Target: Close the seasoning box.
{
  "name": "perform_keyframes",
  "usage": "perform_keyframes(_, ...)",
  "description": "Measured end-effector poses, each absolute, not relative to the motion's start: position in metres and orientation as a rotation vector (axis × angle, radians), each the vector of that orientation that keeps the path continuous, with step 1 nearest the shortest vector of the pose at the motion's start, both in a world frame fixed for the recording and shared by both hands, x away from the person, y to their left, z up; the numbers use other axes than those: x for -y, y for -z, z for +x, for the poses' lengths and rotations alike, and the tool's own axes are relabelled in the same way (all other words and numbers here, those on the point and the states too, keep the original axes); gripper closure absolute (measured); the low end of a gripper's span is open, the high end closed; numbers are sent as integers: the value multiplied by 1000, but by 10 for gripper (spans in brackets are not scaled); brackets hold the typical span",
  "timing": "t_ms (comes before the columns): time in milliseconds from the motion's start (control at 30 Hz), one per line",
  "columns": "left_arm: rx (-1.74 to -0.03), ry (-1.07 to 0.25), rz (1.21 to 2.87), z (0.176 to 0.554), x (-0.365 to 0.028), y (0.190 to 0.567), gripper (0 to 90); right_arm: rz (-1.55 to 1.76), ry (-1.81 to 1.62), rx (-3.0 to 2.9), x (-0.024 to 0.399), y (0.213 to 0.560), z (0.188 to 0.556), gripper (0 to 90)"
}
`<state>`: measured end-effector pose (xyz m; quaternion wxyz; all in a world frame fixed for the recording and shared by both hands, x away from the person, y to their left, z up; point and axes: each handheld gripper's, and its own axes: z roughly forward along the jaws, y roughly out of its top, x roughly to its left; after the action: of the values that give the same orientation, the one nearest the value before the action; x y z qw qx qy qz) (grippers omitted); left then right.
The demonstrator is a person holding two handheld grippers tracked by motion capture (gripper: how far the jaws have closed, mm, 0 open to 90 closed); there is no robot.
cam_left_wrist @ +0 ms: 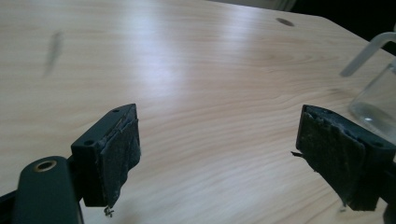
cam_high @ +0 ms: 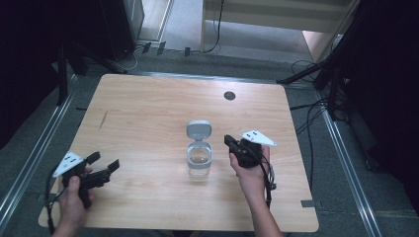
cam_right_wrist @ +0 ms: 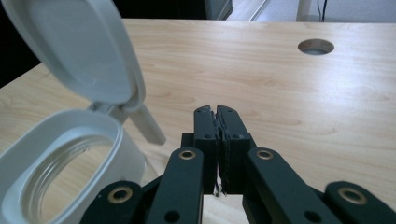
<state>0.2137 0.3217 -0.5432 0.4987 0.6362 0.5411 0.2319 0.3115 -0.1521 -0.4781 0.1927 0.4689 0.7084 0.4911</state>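
Note:
A clear jar [cam_high: 199,159] with a white collar stands near the middle of the wooden table [cam_high: 148,103], its grey hinged lid [cam_high: 198,129] flipped up and open. In the right gripper view the jar's mouth [cam_right_wrist: 65,163] lies at the lower left and the raised lid [cam_right_wrist: 77,46] above it. My right gripper [cam_high: 228,140] is just right of the jar, shut with nothing between its jaws [cam_right_wrist: 217,114]. My left gripper [cam_high: 104,161] hovers near the table's front left corner, open and empty [cam_left_wrist: 217,149]. The jar's edge [cam_left_wrist: 376,100] shows at the right of the left gripper view.
A round cable hole [cam_high: 229,96] sits in the table's far side, also seen as the hole [cam_right_wrist: 315,46] ahead of the right gripper. A dark streak [cam_high: 103,120] marks the wood at the left. Cables and stands [cam_high: 316,74] crowd the floor beyond the right edge.

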Motion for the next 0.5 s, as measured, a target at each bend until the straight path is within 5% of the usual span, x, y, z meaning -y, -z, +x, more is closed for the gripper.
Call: perform_keyframes(500,-1363,-616,1525,209,-327,552,138,1302,-1484,-1999,127,441,352,886)
